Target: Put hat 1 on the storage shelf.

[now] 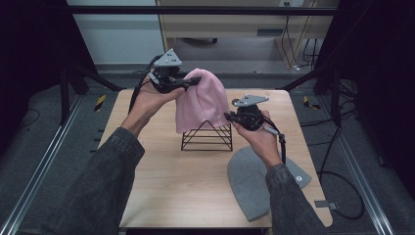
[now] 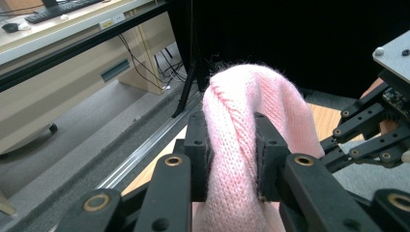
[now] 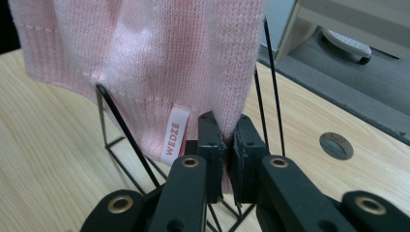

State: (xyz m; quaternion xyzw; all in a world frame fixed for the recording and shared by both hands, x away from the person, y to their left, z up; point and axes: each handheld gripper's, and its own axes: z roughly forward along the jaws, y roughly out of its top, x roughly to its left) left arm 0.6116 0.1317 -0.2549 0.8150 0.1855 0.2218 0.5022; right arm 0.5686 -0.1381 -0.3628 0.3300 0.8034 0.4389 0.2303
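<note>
The left gripper (image 1: 195, 81) is closed on the top of the pink knitted hat (image 1: 201, 100). In the left gripper view its two black jaws pinch a thick fold of the pink knit (image 2: 237, 145) between them, and the wool bulges out above the jaws. The left hand (image 1: 152, 95) holds this gripper up at the far side of the table, higher than the other one.

The right gripper (image 1: 228, 117) is closed on the lower edge of the same hat. In the right gripper view the jaws are nearly together with a thin part of the hem (image 3: 227, 121) between them, just beside a small white label (image 3: 173, 134) with the word WEDZE in orange letters. The right hand (image 1: 259, 134) holds it near the middle of the table.

The hat hangs between the two grippers, over a black wire stand (image 1: 207, 135) of triangular shape. The lower part of the hat is in front of the thin wires of the stand; whether it rests on them, I cannot tell.

The stand is on a light wooden table (image 1: 186, 181). Near the right front of the table lies a grey knitted hat (image 1: 247, 181), flat, partly under the right sleeve (image 1: 288, 200). It is apart from the stand.
</note>
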